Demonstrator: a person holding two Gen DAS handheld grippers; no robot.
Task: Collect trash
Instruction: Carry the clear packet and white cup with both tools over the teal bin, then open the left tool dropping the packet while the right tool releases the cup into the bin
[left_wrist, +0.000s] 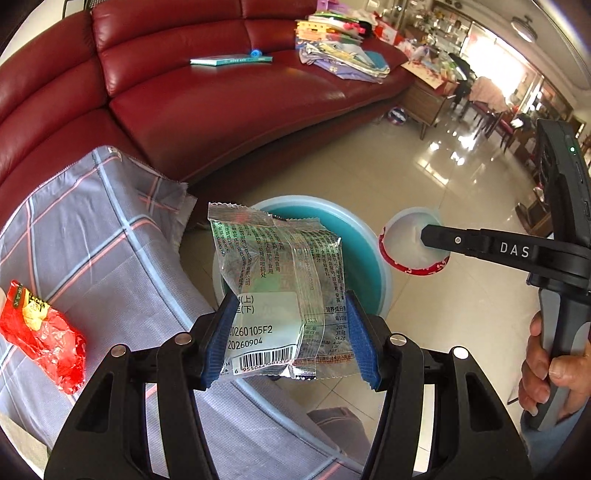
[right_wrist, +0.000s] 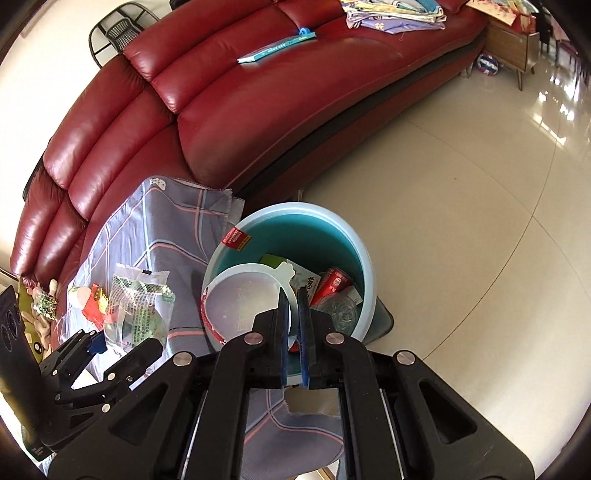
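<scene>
The red sofa (right_wrist: 258, 110) stands behind a table covered with a plaid cloth (left_wrist: 110, 258). The blue bin (right_wrist: 364, 266) sits on the floor beside it. The left gripper (left_wrist: 290, 332) is clamped on a clear wrapper (left_wrist: 273, 288) above the bin. The right gripper (right_wrist: 292, 325) is clamped on a white lid (right_wrist: 240, 295) at the bin's rim.
</scene>
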